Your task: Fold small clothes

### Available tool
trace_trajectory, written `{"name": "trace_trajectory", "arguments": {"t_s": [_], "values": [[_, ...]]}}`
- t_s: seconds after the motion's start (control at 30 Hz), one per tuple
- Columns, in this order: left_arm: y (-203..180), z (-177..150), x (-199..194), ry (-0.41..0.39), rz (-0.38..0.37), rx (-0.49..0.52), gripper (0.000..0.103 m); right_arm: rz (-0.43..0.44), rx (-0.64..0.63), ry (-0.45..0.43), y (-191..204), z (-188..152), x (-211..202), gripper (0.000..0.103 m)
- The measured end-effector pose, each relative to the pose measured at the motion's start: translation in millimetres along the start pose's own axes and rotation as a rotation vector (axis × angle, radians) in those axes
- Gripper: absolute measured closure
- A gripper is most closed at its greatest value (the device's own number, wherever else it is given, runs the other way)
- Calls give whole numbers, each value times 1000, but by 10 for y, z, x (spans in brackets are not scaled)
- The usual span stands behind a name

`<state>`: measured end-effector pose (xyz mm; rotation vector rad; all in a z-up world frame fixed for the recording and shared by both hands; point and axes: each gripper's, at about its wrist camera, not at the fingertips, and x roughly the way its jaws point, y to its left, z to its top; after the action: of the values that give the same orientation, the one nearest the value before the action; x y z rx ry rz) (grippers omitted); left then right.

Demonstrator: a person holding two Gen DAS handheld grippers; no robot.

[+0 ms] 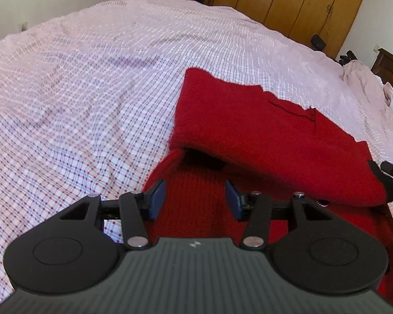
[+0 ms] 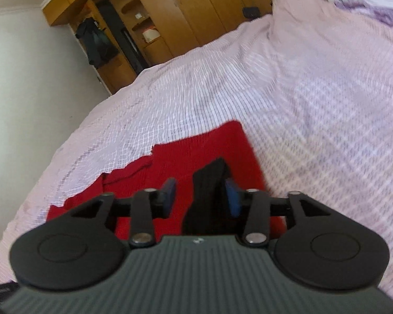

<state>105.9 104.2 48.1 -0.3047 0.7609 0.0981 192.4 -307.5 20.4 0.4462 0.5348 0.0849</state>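
A red knitted garment point(image 1: 262, 136) lies on the bed, its far part folded over the near part, with a dark gap under the fold. My left gripper point(image 1: 195, 199) stands open just above the near red layer, and nothing is pinched between its blue pads. In the right wrist view the same red garment point(image 2: 209, 146) lies under my right gripper point(image 2: 200, 197), which is open. A black strip of cloth point(image 2: 208, 191) stands up between its jaws, close to the right pad point(image 2: 233, 200); the left pad is clear of it.
The bed's pink checked sheet point(image 1: 78, 99) spreads wide to the left and beyond the garment. Wooden wardrobes point(image 1: 301, 2) stand behind the bed. Bunched pink and purple bedding point(image 2: 380, 2) lies at the far right. A dark headboard point(image 1: 390, 65) is at the right edge.
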Motion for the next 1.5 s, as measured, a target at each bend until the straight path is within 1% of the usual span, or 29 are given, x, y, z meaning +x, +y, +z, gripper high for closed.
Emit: {"name": "trace_trajectory", "arguments": {"t_s": [0.07, 0.2, 0.3, 0.33, 0.37, 0.4, 0.43, 0.47, 0.53, 0.6, 0.63, 0.67, 0.73, 0.87, 0.93, 0.97, 1.03, 1.1, 1.17, 1.27, 1.33, 1.4, 1.47, 1.5], "values": [[-26, 35, -59, -16, -1, 13, 47, 6, -43, 18, 13, 65, 68, 49], [-91, 132, -151, -51, -9, 40, 47, -53, -149, 87, 71, 115, 288, 50], [-177, 225, -122, -62, -7, 81, 47, -70, -225, 123, 132, 99, 431, 51], [-200, 254, -100, -67, -8, 88, 47, -64, -246, 127, 152, 95, 446, 56], [-219, 279, -76, -74, -13, 93, 47, -56, -271, 133, 188, 91, 465, 83], [-238, 304, -44, -83, -19, 97, 47, -40, -301, 141, 242, 101, 470, 87], [-263, 330, 2, -95, -27, 103, 47, -28, -317, 139, 289, 114, 459, 87], [-285, 351, 45, -105, -32, 110, 47, -17, -343, 109, 353, 138, 408, 88], [-337, 395, 147, -133, -30, 129, 47, 6, -412, -11, 535, 226, 204, 88], [-373, 417, 239, -175, -3, 144, 47, 25, -431, -135, 653, 327, -6, 88], [-379, 435, 298, -186, 12, 149, 47, 27, -433, -166, 678, 365, -44, 88], [-388, 443, 353, -194, 27, 151, 47, 15, -443, -179, 690, 387, -38, 88], [-380, 455, 508, -188, 61, 145, 47, -39, -457, -162, 662, 371, 93, 88], [-328, 416, 788, -151, 127, 152, 47, -140, -435, -22, 427, 176, 567, 88], [-305, 383, 852, -158, 135, 175, 42, -189, -421, 42, 287, 36, 763, 87], [-291, 380, 874, -156, 141, 177, 36, -191, -409, 62, 223, -26, 822, 86], [-212, 424, 943, -128, 126, 140, 33, -181, -384, 53, 173, -62, 833, 84], [-139, 460, 969, -108, 106, 91, 31, -178, -367, 64, 195, -11, 800, 82], [-131, 469, 947, -104, 97, 85, 31, -177, -350, 69, 217, 42, 738, 78], [-168, 441, 836, -110, 106, 120, 31, -169, -325, 62, 249, 84, 560, 73], [-217, 410, 714, -109, 109, 145, 31, -142, -322, 49, 279, 83, 376, 71], [-244, 373, 579, -110, 107, 174, 31, -119, -338, 31, 324, 39, 175, 67], [-260, 327, 428, -122, 101, 201, 31, -102, -364, 10, 382, -5, -32, 61], [-269, 290, 332, -130, 95, 216, 31, -89, -373, 2, 414, -27, -142, 60]]}}
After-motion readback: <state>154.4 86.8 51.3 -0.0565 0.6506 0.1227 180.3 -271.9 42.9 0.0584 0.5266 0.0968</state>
